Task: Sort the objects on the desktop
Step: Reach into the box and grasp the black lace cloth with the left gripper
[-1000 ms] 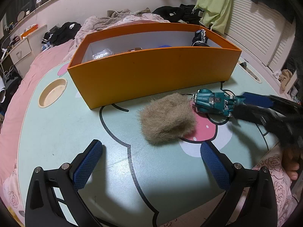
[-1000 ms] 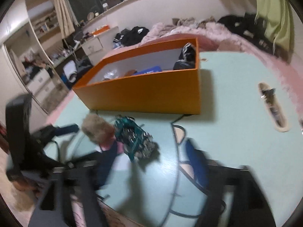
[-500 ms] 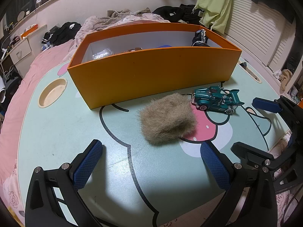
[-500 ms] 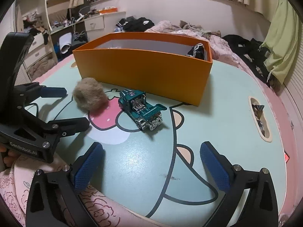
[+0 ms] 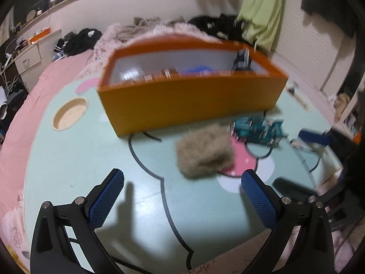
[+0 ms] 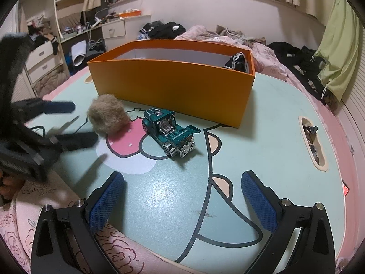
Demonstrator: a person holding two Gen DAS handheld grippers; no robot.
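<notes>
On the mint cartoon table [image 6: 273, 118] a tan fur ball [image 6: 108, 114] [image 5: 205, 153] lies beside a teal toy car [image 6: 170, 130] [image 5: 257, 130], both in front of the orange box [image 6: 173, 86] [image 5: 191, 100]. My right gripper [image 6: 182, 178] is open and empty, near the table's front edge, short of the car. In the left wrist view it shows blurred at the right [image 5: 294, 158]. My left gripper [image 5: 182, 178] is open and empty too, a little short of the fur ball. The right wrist view shows it blurred at the left [image 6: 79, 123], beside the ball.
The box holds a black cloth [image 6: 237, 61] and several small items. A round cup recess [image 5: 69, 114] sits at the table's left, and a slot recess with wrappers [image 6: 312, 141] at its right. Pink bedding [image 6: 45, 205] surrounds the table.
The right gripper opened, left the toy car on the table and drew back from it. The left gripper has since lifted and shifted, so its view is blurred.
</notes>
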